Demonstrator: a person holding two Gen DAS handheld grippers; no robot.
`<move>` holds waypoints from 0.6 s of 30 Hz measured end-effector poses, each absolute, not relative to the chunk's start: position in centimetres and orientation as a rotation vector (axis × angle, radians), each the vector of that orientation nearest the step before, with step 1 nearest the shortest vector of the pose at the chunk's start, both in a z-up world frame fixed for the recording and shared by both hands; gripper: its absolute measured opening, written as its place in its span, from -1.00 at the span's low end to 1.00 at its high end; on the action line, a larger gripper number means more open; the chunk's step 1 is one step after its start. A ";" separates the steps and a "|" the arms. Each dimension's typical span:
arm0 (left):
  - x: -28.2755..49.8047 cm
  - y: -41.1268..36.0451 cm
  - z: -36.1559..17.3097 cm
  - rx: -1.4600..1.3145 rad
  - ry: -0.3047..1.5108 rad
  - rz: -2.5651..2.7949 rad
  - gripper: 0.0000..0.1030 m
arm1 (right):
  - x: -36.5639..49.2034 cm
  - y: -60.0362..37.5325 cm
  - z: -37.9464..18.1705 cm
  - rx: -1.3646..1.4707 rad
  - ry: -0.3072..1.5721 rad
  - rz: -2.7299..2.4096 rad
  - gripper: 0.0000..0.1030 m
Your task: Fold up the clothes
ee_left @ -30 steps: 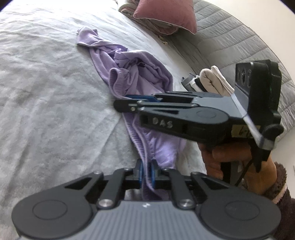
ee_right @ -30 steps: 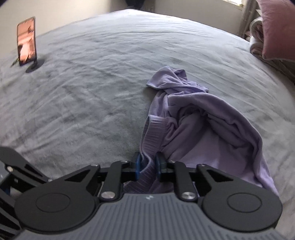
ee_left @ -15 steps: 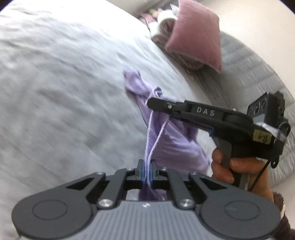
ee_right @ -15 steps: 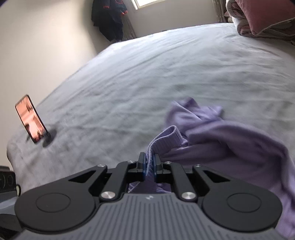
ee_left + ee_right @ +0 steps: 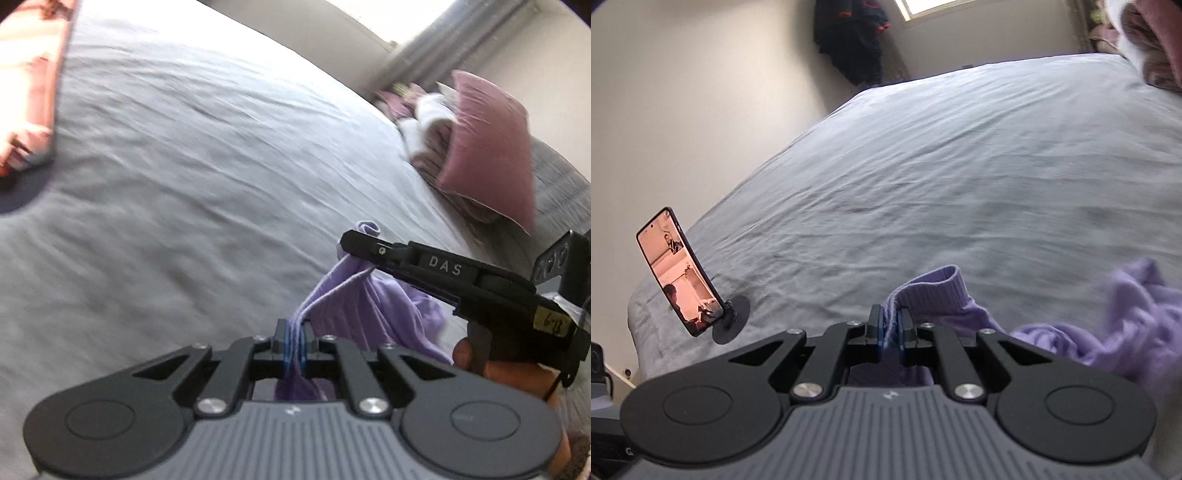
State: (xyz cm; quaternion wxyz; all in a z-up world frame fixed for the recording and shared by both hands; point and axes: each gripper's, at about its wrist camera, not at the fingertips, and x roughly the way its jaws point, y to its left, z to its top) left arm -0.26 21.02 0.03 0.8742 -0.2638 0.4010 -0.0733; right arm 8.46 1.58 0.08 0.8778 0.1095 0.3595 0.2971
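A lilac knit garment hangs lifted over the grey bed. My left gripper is shut on its ribbed hem, which runs taut up to the right gripper, seen from the side with a hand under it. In the right wrist view my right gripper is shut on the same ribbed band of the lilac garment; a loop of the ribbing stands up just beyond the pads, and the rest bunches to the right.
A phone on a round stand sits near the bed's left corner, and shows blurred as the phone at the far left. A pink pillow and folded blankets lie at the headboard side. Dark clothes hang on the far wall.
Both grippers have lifted and swung with the hem held, pulling the garment off its heap and stretching the band between them. The views have tilted up toward the wall and phone.
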 end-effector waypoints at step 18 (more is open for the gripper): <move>0.3 26.3 0.1 -0.394 0.775 0.145 -0.90 | 12.6 12.2 -1.3 0.203 0.750 0.754 -0.79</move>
